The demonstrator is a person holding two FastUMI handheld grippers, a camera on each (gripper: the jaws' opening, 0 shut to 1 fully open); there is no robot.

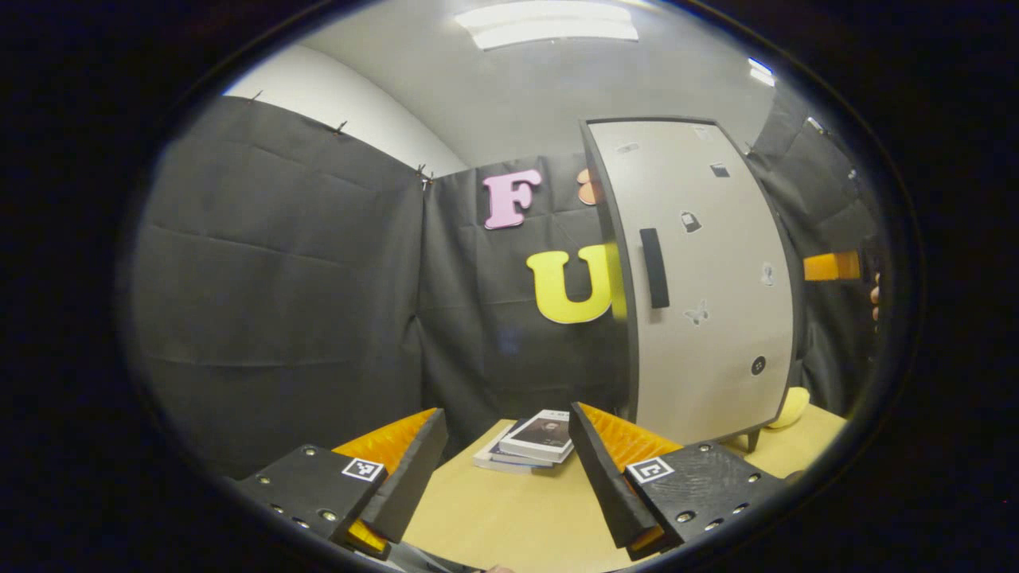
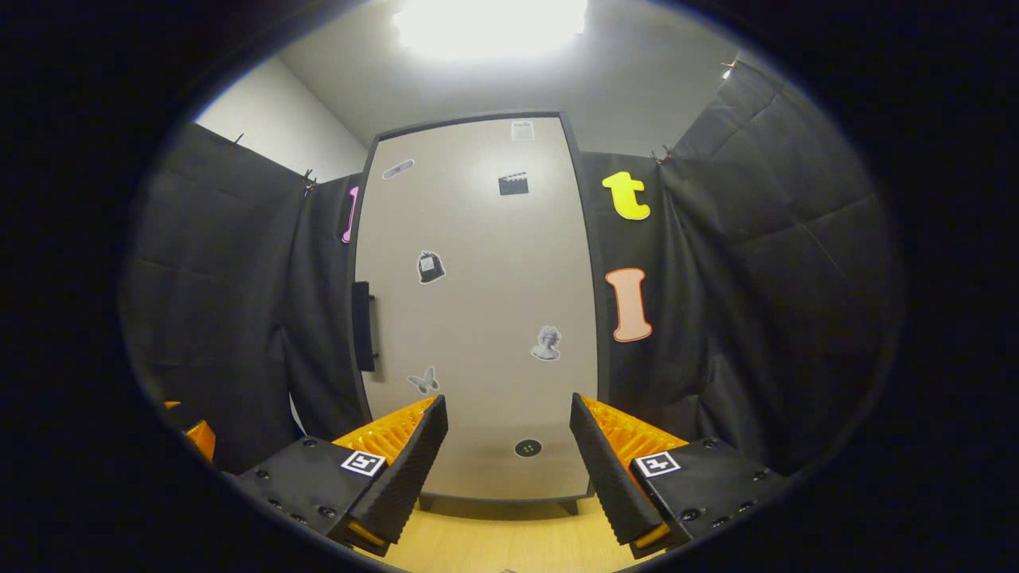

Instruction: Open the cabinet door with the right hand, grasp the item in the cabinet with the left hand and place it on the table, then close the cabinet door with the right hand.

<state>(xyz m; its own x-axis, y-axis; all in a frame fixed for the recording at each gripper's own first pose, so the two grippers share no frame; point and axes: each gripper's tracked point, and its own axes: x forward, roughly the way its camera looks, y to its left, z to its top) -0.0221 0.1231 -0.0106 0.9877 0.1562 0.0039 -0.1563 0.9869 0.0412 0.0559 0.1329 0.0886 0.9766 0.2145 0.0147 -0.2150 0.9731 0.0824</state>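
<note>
The tall cabinet (image 1: 700, 278) stands on the table's right side with its pale door shut, so whatever is inside is hidden. A black vertical handle (image 1: 654, 268) sits near the door's left edge. My left gripper (image 1: 509, 469) hovers open and empty over the table, left of the cabinet. In the right gripper view the door (image 2: 478, 318) faces me head-on, its handle (image 2: 363, 326) at the left edge. My right gripper (image 2: 509, 469) is open, a short way in front of the door's lower half, touching nothing.
A small stack of books (image 1: 529, 442) lies on the wooden table (image 1: 493, 525) just left of the cabinet's foot. A yellow rounded object (image 1: 792, 407) rests by the cabinet's right side. Several stickers dot the door. Black cloth walls close in behind and on both sides.
</note>
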